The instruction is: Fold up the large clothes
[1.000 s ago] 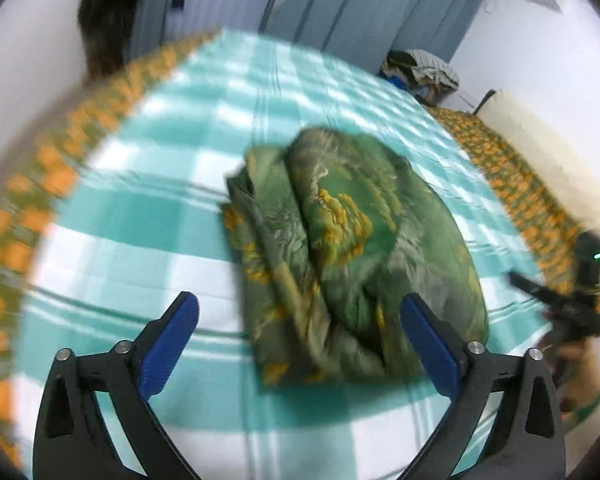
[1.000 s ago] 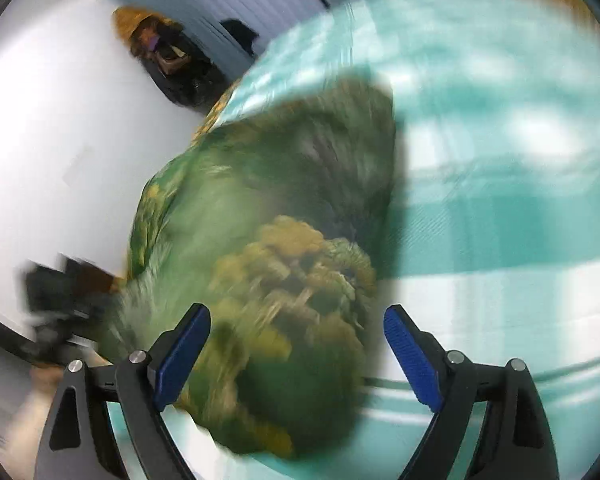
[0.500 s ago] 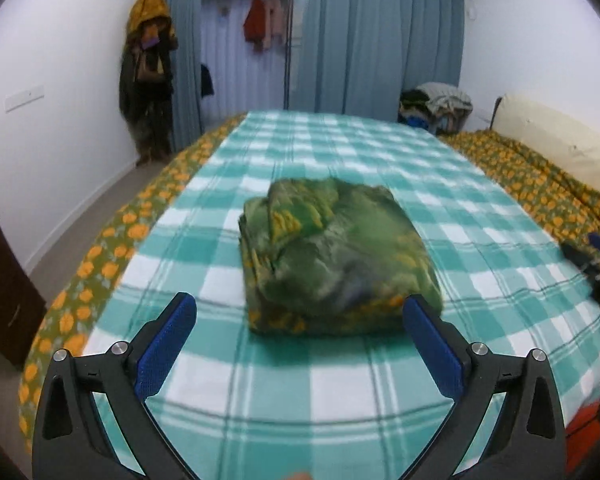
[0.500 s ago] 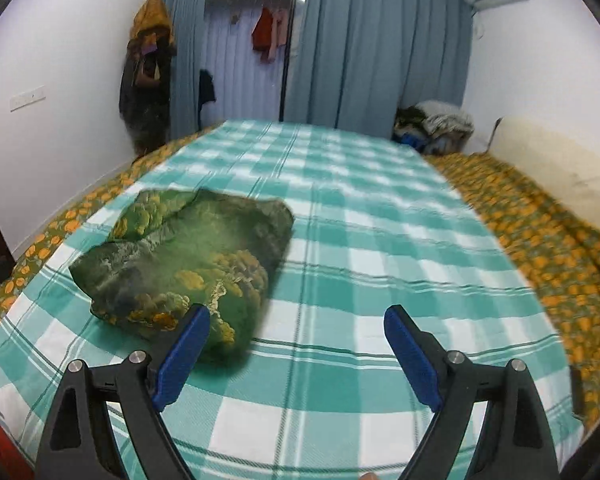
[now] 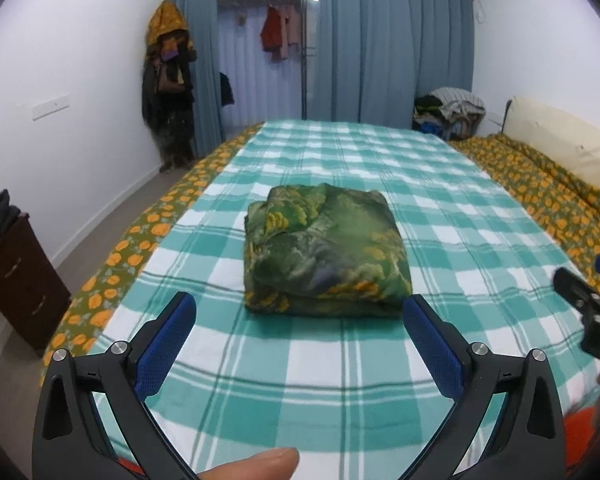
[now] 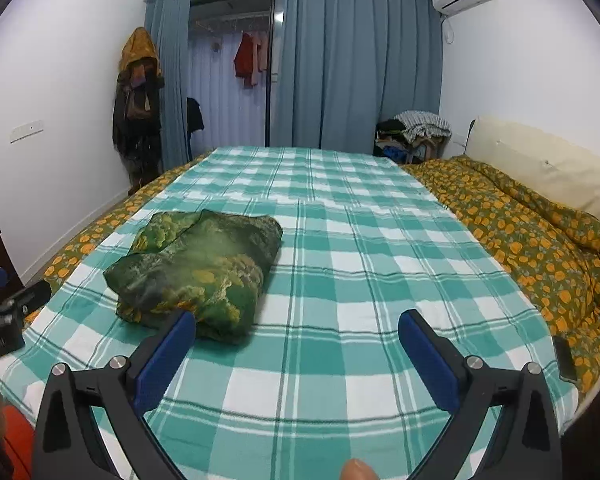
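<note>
At the left edge of the left wrist view a dark wooden cabinet [image 5: 18, 276] stands against the white wall, and coats [image 5: 168, 80] hang in a heap in the upper left corner by the grey-blue pleated curtains [image 5: 392, 44]. The bed fills the middle: a teal-and-white checked blanket [image 5: 340, 364], flat and woven, laid over a mustard quilt [image 5: 548, 196] printed with orange flowers. The folded garment [image 5: 324, 252] lies at centre frame on the checks, a thick, roughly square bundle of glossy green cloth with yellow patterning (its near edge shows stacked layers). The left gripper [image 5: 299, 310] frames it from the lower foreground, its jaws spread wide, blue ribbed pads clear of the cloth and nothing between them. In the right wrist view the bundle sits left of centre, and the right gripper [image 6: 297, 324] hangs over bare blanket in the lower middle, jaws opening and empty. A cream padded headboard [image 6: 540, 160] runs along the right edge
</note>
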Available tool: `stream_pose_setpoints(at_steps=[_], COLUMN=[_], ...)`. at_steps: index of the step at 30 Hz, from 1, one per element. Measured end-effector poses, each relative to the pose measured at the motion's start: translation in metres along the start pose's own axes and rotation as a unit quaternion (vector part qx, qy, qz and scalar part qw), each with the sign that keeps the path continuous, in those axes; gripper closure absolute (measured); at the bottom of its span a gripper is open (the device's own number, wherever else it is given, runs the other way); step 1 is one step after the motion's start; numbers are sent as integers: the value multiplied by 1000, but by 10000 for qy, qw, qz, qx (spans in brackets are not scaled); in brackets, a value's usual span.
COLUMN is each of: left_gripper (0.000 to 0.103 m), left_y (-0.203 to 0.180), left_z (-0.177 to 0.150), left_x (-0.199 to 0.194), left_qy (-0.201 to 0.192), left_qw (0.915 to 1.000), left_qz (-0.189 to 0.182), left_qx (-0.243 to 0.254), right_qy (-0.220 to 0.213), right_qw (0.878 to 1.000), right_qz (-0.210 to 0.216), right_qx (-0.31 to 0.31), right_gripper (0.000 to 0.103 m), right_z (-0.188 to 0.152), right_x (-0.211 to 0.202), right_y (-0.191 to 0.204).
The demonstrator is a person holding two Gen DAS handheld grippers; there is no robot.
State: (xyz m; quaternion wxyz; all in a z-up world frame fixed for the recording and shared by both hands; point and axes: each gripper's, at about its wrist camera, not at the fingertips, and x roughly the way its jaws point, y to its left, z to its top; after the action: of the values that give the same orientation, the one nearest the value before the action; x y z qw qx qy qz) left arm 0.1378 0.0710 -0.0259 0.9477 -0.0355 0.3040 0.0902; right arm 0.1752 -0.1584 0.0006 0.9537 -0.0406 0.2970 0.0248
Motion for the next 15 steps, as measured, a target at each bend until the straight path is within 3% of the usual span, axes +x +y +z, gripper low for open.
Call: stream_pose_setpoints(at_steps=[3,9,15], left_gripper=[0,0,0], left_y=[1,-1,3], left_z=[2,-1,0], left_x=[-8,-20,-20], left_qy=[228,196,311], left_qw=[9996,9987,9991], left_qz=[153,445,266], left_qx=[-74,171,132], right_qy=[182,389,461], right_qw=[9997,9987,9977], right_qz=[161,278,362], right_qx=[-43,-159,-335], right_gripper=[0,0,0], right_z=[-1,-6,-4], right_x=[1,2,-2], right_y=[8,23,38])
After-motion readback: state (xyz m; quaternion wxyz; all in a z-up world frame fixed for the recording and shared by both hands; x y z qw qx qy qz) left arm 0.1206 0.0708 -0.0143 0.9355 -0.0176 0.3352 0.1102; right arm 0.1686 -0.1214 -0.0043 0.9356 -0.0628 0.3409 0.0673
